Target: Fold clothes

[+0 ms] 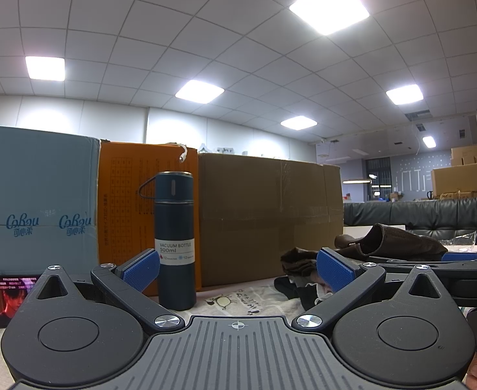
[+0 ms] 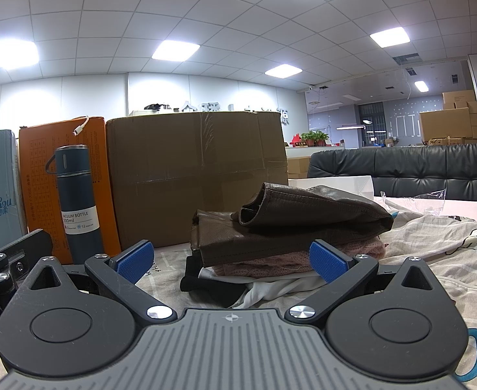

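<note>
A pile of folded clothes lies on the sheet-covered table: a brown leather garment [image 2: 290,224] on top, a pink knit [image 2: 270,265] under it, white [image 2: 280,287] and black [image 2: 202,281] pieces at the bottom. My right gripper [image 2: 232,260] is open and empty, low over the table just in front of the pile. My left gripper [image 1: 238,268] is open and empty to the left of the pile; the brown garment [image 1: 397,240] shows at its right, beyond the right gripper's arm [image 1: 433,266].
A dark blue vacuum bottle [image 1: 175,240] stands just ahead of the left gripper, also in the right view [image 2: 77,204]. Behind stand a brown carton [image 2: 196,175], an orange box [image 1: 124,201] and a blue tissue pack [image 1: 33,201]. A phone [image 1: 4,299] lies at left. A black sofa [image 2: 417,169] stands at the back right.
</note>
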Motion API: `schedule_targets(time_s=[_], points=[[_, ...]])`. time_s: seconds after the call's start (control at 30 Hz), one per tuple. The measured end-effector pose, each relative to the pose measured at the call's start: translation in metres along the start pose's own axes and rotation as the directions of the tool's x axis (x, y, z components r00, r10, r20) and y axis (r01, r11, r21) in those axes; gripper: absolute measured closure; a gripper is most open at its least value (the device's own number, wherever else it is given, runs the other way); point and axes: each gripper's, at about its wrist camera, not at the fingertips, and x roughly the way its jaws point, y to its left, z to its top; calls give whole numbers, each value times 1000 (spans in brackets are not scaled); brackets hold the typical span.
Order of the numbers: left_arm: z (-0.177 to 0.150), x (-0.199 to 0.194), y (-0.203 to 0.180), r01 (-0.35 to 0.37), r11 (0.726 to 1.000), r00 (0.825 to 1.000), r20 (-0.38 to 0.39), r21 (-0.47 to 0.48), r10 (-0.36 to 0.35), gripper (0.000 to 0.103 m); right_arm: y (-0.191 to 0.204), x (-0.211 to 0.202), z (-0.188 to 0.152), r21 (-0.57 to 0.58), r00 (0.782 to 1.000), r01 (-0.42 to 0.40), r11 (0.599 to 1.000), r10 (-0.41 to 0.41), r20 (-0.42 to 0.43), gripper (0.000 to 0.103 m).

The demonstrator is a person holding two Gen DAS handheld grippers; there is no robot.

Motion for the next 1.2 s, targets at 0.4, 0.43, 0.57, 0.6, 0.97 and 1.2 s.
schedule_targets(time_s=[0.4,0.43,0.57,0.6,0.97,1.2], points=[[10,-9,-22,-65,992,998,24,112,63,0,-11,-1,3,79,1000,-31,996,31,-2,0],[13,-11,-24,-77,990,997,25,119,74,0,-13,-2,3,90,999,-35,995,36,0,0],[25,-31,-38,-112,974,992,76,199,98,0,-16,-2,3,112,999,-44,993,45,-2,0],[28,-40,-41,-118,967,991,95,225,99,0,-17,-2,3,117,999,-47,992,48,-5,0],[54,-151,-49,-211,899,974,163,383,159,0,-24,-38,7,193,981,-186,964,194,-23,0],[87,-225,-21,-415,781,909,241,467,339,0,-9,-88,13,161,926,-359,919,372,-59,0]])
